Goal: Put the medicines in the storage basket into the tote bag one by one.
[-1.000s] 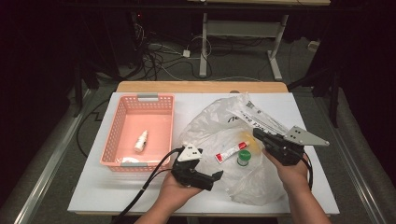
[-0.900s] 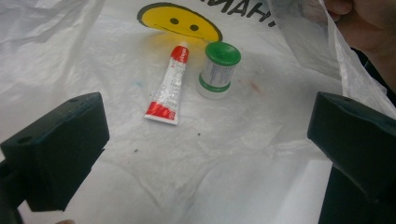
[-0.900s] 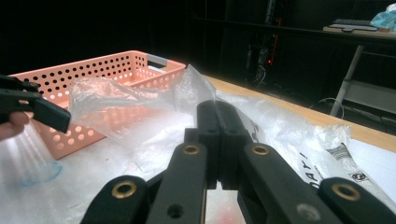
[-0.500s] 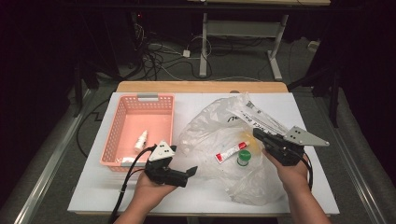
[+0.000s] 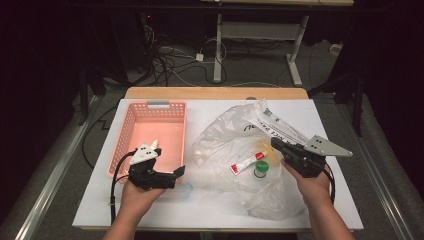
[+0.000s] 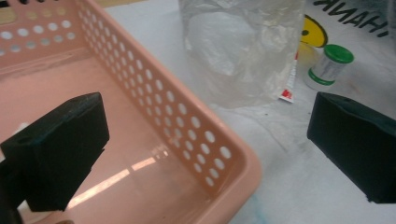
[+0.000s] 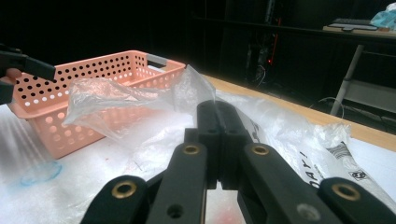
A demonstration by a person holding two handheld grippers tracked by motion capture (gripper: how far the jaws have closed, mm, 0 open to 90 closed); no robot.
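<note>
A crumpled clear plastic bag [image 5: 230, 140] lies on the white table, right of a pink perforated basket [image 5: 131, 131]. Inside the bag are a red-and-white tube [image 5: 246, 163] and a green-capped spool [image 5: 261, 169]. My right gripper [image 5: 276, 144] is shut on the bag's right edge; in the right gripper view its jaws [image 7: 217, 112] pinch the film and lift it. My left gripper [image 5: 176, 173] is open at the basket's near right corner. In the left gripper view its jaws straddle the basket wall [image 6: 187, 121], with the spool [image 6: 330, 67] and bag [image 6: 243, 46] beyond.
A blue smudge [image 5: 184, 190] marks the table just in front of the basket. A wooden strip [image 5: 215, 93] runs along the table's far edge. Desk legs and cables sit on the dark floor behind. The left hand's gripper [image 7: 18, 65] shows beside the basket [image 7: 93, 84].
My left gripper has moved left, from beside the bag to the basket's near right corner. The right gripper has held still on the bag.
</note>
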